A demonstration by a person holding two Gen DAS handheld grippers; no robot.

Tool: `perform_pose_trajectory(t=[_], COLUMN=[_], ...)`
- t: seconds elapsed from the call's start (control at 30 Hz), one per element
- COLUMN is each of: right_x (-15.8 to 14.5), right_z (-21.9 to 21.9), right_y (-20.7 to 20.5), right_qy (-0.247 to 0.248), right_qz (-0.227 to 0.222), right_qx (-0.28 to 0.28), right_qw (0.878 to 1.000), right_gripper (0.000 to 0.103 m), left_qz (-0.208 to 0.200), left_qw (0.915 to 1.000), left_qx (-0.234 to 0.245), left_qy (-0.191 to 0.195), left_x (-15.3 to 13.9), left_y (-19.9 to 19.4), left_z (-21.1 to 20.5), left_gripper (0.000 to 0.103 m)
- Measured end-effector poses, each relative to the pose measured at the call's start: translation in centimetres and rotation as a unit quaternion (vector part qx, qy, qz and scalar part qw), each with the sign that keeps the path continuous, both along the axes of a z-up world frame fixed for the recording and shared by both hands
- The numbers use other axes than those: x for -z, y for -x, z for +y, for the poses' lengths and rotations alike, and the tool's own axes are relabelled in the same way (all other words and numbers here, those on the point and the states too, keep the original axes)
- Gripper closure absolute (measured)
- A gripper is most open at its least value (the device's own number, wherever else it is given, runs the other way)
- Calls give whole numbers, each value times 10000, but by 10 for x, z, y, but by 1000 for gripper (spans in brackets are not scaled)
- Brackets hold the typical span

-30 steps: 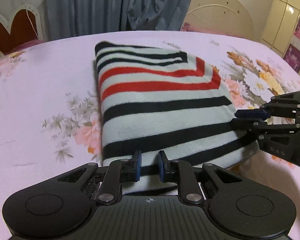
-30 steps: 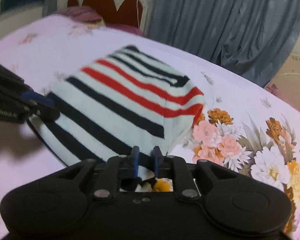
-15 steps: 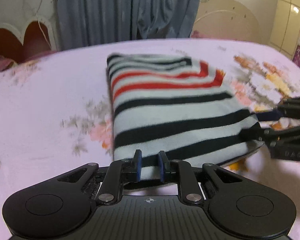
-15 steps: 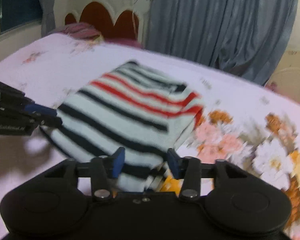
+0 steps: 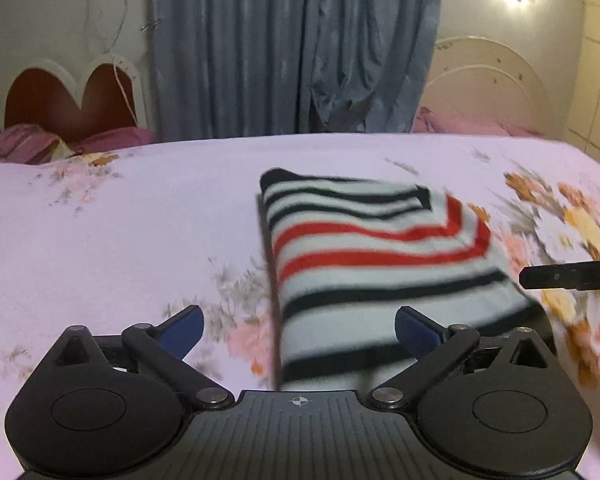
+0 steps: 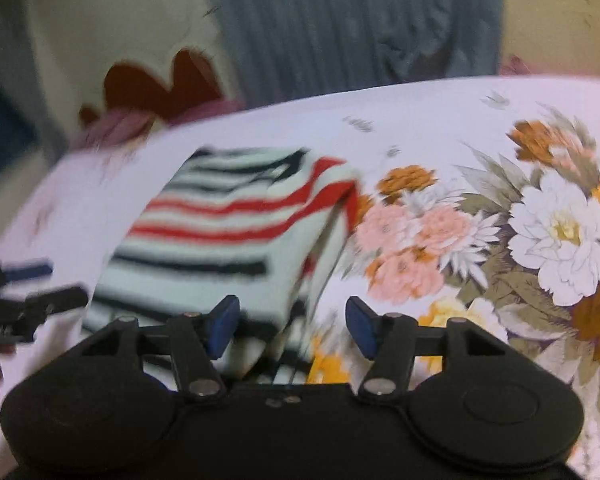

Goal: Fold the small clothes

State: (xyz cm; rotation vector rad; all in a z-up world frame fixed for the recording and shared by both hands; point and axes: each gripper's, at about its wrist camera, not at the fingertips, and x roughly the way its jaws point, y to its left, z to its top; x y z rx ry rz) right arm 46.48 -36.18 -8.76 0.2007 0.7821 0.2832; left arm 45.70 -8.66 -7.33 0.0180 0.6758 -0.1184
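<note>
A folded knit garment (image 5: 380, 264) with white, black and red stripes lies flat on the floral bedsheet (image 5: 120, 240). My left gripper (image 5: 298, 330) is opening, its blue pads spread wide over the garment's near left corner, gripping nothing. In the right wrist view the same garment (image 6: 228, 232) lies ahead and to the left. My right gripper (image 6: 290, 324) is opening too, with the garment's near right corner between its pads but not pinched. The right gripper's finger (image 5: 568, 276) pokes in at the right of the left wrist view. At the left edge, blurred, is the left gripper (image 6: 24, 300).
The bed is covered by a pale pink sheet with large flower prints (image 6: 540, 232) on its right side. A scalloped headboard (image 5: 60, 100) and pink pillows (image 5: 28, 144) are at the far left. Grey-blue curtains (image 5: 292, 48) hang behind the bed.
Both grippers let go of the garment's near edge and their jaws spread apart. Both pulled back and up a little; the right one rolled. The garment now lies flat.
</note>
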Motion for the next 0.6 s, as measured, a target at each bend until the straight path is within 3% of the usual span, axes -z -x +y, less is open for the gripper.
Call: perform_pose_trajectory(t=[0.1,0.2,0.37,0.4,0.47,0.5,0.6], right_x=[-3,-6,-7,0,34,37,29], right_z=[3,6,21,25,34,34,33], right_y=[-27,-63,-109,-117,-140,-139,-136], right_qy=[-24,-55,97,299,954,983,921], right_qz=[-192,-344,-609,-523,241,83,150], right_qx=[132,229,-75,-153,-164,-169,-12], right_qw=[9997,9991,9981,9981,9950,9950,9956], right_gripper=[79,82,89,94,103,103,103], left_qz=[166,372,779,899,980,997,969], left_qw=[9992,9967,9927,9915,9892,9889,9906], left_qx=[-11,-117,-133,-123,-98,-90,8], left_qy=[360,707,915,936,1086,1095,969], left_x=[4,13,33,38,42,42,41], left_y=[-27,-50,-71,-74,-77,-78,-77], left_z=[7,15,12,11,12,13,12], left_gripper=[19,29,29,29,29,29,29])
